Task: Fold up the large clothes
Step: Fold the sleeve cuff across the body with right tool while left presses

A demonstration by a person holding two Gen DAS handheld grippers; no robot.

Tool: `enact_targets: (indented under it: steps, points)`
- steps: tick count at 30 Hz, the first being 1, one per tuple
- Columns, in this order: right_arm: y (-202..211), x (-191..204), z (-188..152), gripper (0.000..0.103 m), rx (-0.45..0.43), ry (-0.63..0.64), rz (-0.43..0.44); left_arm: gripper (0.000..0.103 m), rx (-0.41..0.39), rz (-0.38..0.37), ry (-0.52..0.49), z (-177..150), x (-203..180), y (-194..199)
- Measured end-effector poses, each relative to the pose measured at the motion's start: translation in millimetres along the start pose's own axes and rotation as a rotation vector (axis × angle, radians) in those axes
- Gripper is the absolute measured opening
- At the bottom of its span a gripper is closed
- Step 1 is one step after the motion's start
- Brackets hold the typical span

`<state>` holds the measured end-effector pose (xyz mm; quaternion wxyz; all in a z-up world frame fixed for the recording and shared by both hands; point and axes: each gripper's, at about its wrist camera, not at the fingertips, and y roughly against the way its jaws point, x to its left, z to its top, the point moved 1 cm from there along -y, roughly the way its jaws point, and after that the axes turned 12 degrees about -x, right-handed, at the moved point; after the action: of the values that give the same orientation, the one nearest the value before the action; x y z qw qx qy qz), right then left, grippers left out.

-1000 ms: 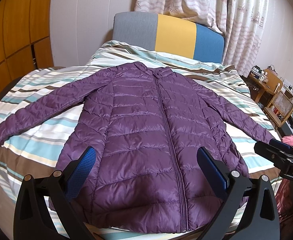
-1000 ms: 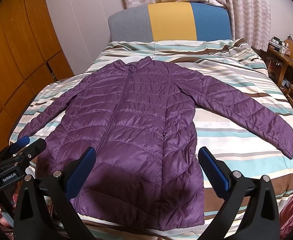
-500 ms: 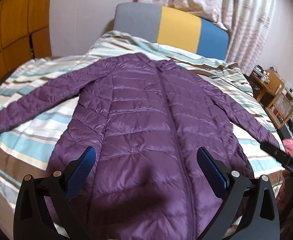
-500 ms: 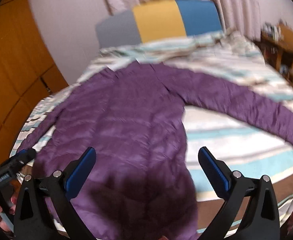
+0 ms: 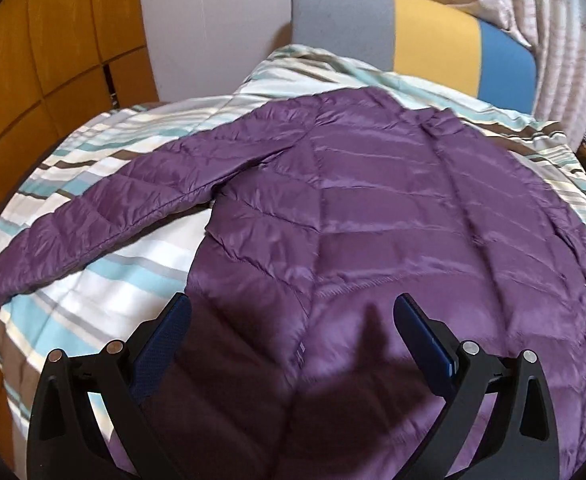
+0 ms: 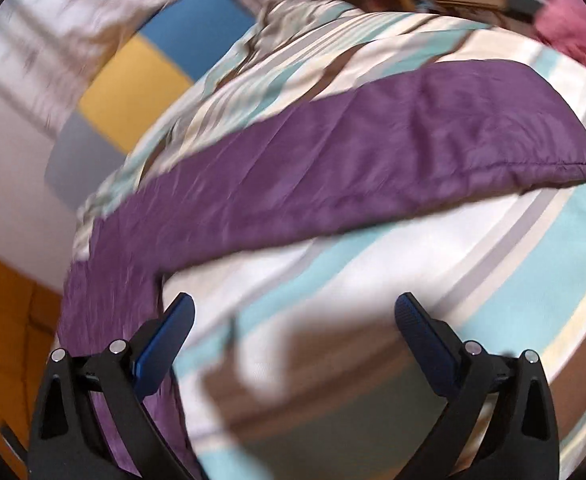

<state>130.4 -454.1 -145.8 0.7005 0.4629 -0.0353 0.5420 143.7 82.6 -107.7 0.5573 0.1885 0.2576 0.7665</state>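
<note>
Both wrist views low over the bed (image 5: 105, 280), sharing the purple jacket (image 5: 373, 220).

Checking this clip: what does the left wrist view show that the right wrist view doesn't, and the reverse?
Left wrist only: the purple jacket's quilted body and one outstretched sleeve, under the open left gripper.

Right wrist only: the other sleeve, its cuff end, and pink fabric at the edge, past the open right gripper; the image is blurred.

Both: the striped bedspread and the grey, yellow and blue headboard.

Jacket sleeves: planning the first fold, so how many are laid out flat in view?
2. One sleeve stretches left across the striped bedspread in the left wrist view; the other sleeve lies ahead of the open right claw.
</note>
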Motion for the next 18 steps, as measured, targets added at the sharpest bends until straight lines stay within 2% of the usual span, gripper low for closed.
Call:
enact_targets:
  steps: [3,5,10,13,15,16,18]
  points:
    - [-5,-14,19,0.1,-0.054,-0.078,-0.047,0.1,-0.004,0.038,-0.002,2,8,-19]
    - [-7,-27,31,0.1,-0.093,-0.174,-0.047,0.1,0.007,0.056,-0.003,1,11,-28]
    - [-10,-50,55,0.096,-0.186,-0.321,-0.089,0.1,0.033,0.038,0.074,-9,27,-42]
    - [-7,-62,61,0.084,-0.238,-0.397,-0.119,0.1,0.031,0.038,0.08,-12,26,-42]
    - [-8,-71,68,0.07,-0.262,-0.441,-0.142,0.1,0.036,0.047,0.069,-13,22,-43]
    - [-7,-73,70,0.066,-0.272,-0.452,-0.155,0.1,0.039,0.056,0.059,-14,21,-43]
    - [-7,-78,74,0.041,-0.284,-0.452,-0.191,0.1,0.037,0.073,0.037,-15,17,-44]
